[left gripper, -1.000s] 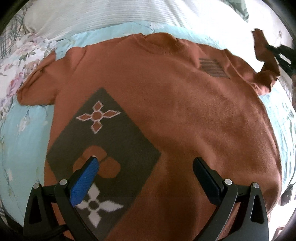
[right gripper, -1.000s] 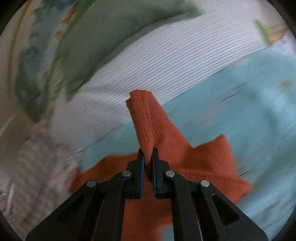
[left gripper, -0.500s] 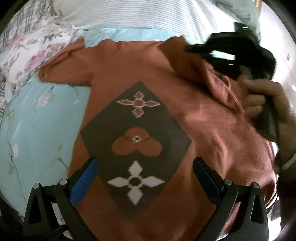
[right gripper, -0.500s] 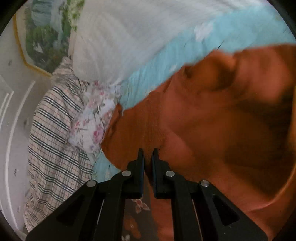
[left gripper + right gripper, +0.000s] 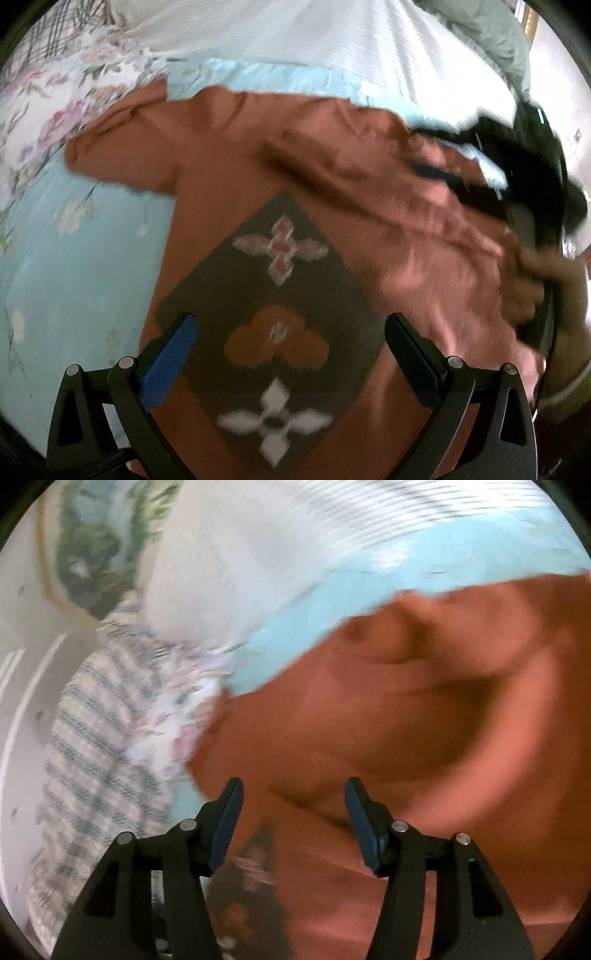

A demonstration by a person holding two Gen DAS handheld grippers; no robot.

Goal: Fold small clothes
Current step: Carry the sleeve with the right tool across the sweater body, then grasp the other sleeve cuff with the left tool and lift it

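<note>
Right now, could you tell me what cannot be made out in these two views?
- Sweater hem: left wrist view, cut off by the bottom edge and the left gripper.
- Folded sleeve end: left wrist view, motion blur.
- Right gripper: open; right wrist view too blurred to show the cloth beneath.

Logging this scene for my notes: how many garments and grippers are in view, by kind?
Sweater, rust-orange: 1
Left gripper, open: 1
Right gripper, open: 1
Total: 3

Sweater [image 5: 229, 192] lying on bedspread [image 5: 74, 266]; one sleeve [image 5: 369, 184] lying folded across its chest; pillow [image 5: 295, 37] sitting behind.
</note>
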